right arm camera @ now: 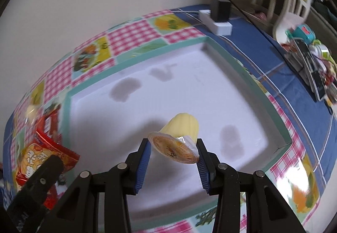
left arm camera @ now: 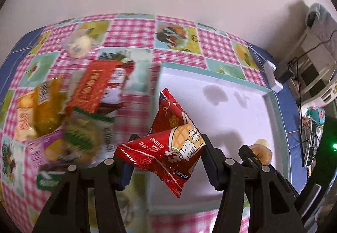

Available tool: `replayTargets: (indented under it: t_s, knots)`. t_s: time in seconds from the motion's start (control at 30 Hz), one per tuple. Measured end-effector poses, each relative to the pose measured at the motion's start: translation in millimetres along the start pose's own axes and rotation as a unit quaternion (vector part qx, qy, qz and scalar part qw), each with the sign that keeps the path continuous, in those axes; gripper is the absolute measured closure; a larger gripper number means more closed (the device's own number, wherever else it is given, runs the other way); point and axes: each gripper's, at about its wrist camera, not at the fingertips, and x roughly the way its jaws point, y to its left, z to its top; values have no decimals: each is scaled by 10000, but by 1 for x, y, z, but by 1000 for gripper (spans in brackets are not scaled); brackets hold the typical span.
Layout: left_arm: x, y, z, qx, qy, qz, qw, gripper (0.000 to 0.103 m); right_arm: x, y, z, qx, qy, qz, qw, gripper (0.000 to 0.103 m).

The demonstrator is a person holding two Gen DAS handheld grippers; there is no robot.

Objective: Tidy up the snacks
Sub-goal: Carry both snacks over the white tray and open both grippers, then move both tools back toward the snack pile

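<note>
My left gripper [left arm camera: 168,148] is shut on a red snack packet [left arm camera: 168,144] and holds it above the left edge of the white tray [left arm camera: 271,94]. My right gripper [right arm camera: 173,148] is shut on a yellow jelly cup [right arm camera: 179,136], tilted with its foil lid toward me, above the tray's white floor [right arm camera: 189,77]. The right gripper and jelly cup also show in the left wrist view [left arm camera: 261,150]. The left gripper with its red packet [right arm camera: 42,159] shows at the lower left of the right wrist view. A pile of snack packets [left arm camera: 69,110] lies left of the tray.
The checked tablecloth [left arm camera: 137,28] covers the table against a white wall. A white power strip with a black adapter [right arm camera: 219,18] sits beyond the tray. Cluttered items [right arm camera: 305,51] lie at the far right. A round wrapped snack [left arm camera: 79,45] lies far left.
</note>
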Motion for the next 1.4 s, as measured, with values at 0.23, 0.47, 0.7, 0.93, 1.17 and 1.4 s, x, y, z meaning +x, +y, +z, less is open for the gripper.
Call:
replayTargets:
  t_s: [0.23,0.47,0.7,0.93,1.17,1.4]
  knots:
    - [30,-21,13,72,83,-78,9999,44,15,-11,15,226,-2,-156,9996,58]
    - [47,-25,19,7,177,-154,9997,38,20,-10,25,216,-82,-274,9994,58]
    - [38,-17,23,-112,128,-205,9996,29,22,-7,23,91,-25,-277,9996,56]
    - [19,-16,23,34,-119,-140,9998,17,15,-1,20,-154,-113,-121,9997,34]
    - [14,-2,17,-6,-138,147,9998,17,11,0,10,-362,-65,-22,9993,24]
    - [-1,12,7,-71,-154,423,9990,12,-2,1,2,-382,-117,97,9992,14]
